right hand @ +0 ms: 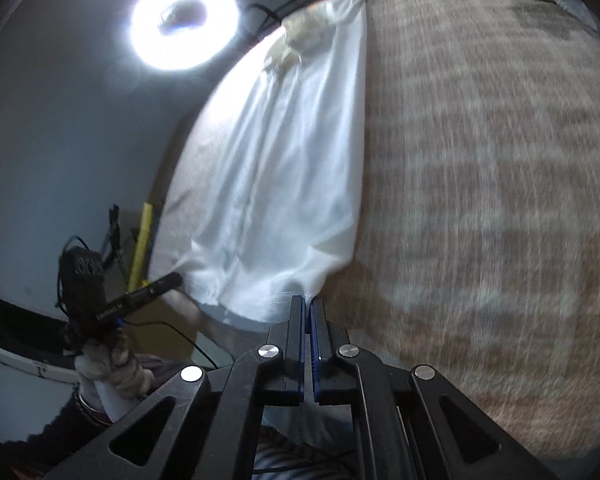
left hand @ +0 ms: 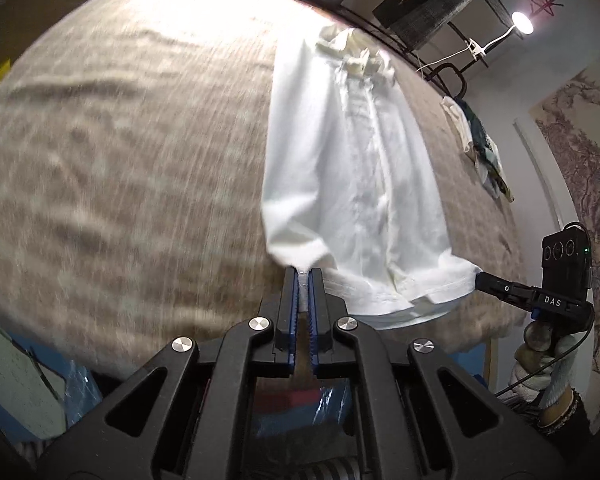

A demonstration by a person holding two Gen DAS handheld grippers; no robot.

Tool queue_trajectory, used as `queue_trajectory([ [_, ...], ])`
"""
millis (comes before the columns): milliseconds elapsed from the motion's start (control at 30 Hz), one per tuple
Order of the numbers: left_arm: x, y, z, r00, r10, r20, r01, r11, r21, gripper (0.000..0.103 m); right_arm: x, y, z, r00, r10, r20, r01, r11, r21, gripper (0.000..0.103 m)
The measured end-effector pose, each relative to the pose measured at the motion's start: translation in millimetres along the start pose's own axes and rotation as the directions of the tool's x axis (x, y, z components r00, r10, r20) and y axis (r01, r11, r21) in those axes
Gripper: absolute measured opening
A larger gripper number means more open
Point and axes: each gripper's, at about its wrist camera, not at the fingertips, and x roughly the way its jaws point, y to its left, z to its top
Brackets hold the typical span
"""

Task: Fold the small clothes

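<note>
while both grippers are pinching the near hem, lying stretched lengthwise across the brown woven bed cover (left hand: 120,160): the white garment (left hand: 352,176), already narrowed into a long strip, sides apparently turned in, collar end bunched up at the far edge of the cover. clamping tight on the left corner of the hem, fabric nipped between the blue pads: the left gripper (left hand: 302,276), jaws nearly together. doing the same at the other corner: the right gripper (right hand: 306,300), jaws fully narrowed on a tuck of white cloth, also showing in the left view with its tip touching the hem corner. sagging a little between the two grips and hanging just over the near edge of the cover: the hem itself. sitting in a small heap near the right edge of the cover, well apart from the strip: other clothes (left hand: 480,148), seemingly waiting their turn. judging by the shape, lengthwise folding done; still lacking, the crosswise fold, likely carrying the hem toward the collar, then smoothing and setting aside. glaring from above the far edge: a ring lamp (right hand: 184,20).
</note>
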Motion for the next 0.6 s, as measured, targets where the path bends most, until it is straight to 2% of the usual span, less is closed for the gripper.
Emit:
queue_trajectory([
  [200, 1, -14, 41, 0.999, 0.021, 0.024, -0.022, 0.999, 0.046, 0.002, -8, 13, 36, 0.998, -0.005, 0.064, 0.007, 1.0, -0.027, 0.0],
  [433, 22, -11, 88, 0.999, 0.031, 0.023, -0.031, 0.999, 0.012, 0.002, -6, 17, 78, 0.993, -0.018, 0.114, 0.02, 1.0, -0.018, 0.0],
  [600, 38, -9, 108, 0.999, 0.043, 0.022, -0.043, 0.999, -0.007, 0.002, -2, 9, 105, 0.991, -0.031, 0.132, 0.03, 1.0, 0.006, 0.0],
])
